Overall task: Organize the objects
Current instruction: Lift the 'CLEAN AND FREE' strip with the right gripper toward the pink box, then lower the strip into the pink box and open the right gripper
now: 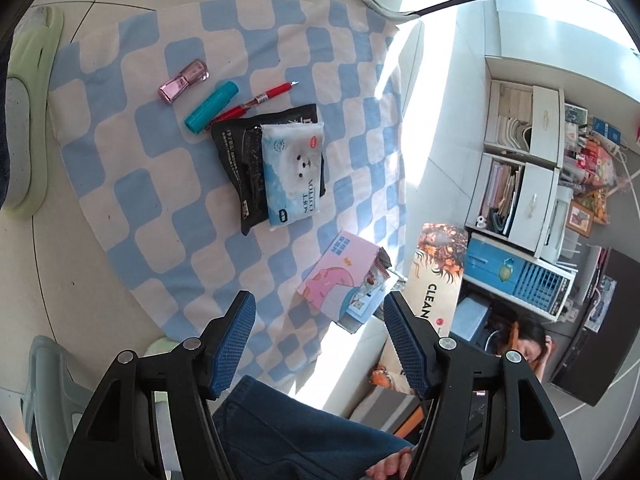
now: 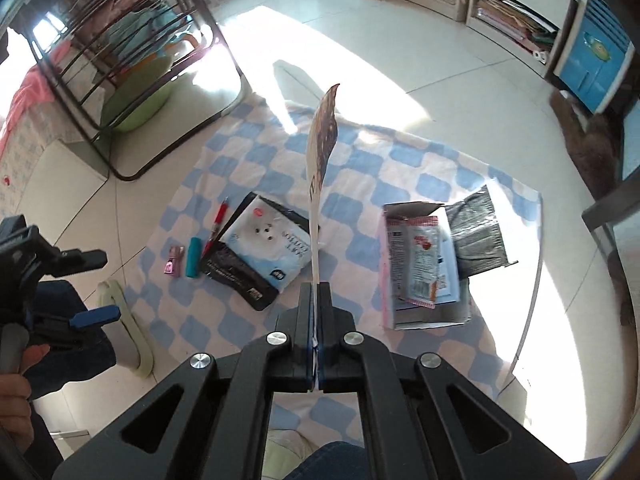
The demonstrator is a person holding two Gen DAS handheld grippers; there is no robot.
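A blue-and-white checked cloth [image 1: 132,184] lies on the tiled floor. On it are a pink nail polish bottle [image 1: 183,80], a teal tube [image 1: 211,106], a red pen [image 1: 256,100], and a tissue pack [image 1: 292,172] lying on a black packet [image 1: 236,160]. My left gripper [image 1: 320,298] is open and holds nothing, just short of an open pink box [image 1: 344,280]. My right gripper [image 2: 316,286] is shut on a flat printed card [image 2: 322,148], seen edge-on and standing up above the cloth. The pink box [image 2: 424,268] holds packets, and a grey pouch [image 2: 476,236] lies beside it.
Green slippers [image 1: 28,120] lie by the cloth's edge. A black metal frame [image 2: 140,80] stands at one corner of the cloth. Shelves with drawers [image 1: 528,160] and a blue cabinet [image 2: 592,60] line the wall. A person's head [image 1: 528,344] shows low on the right.
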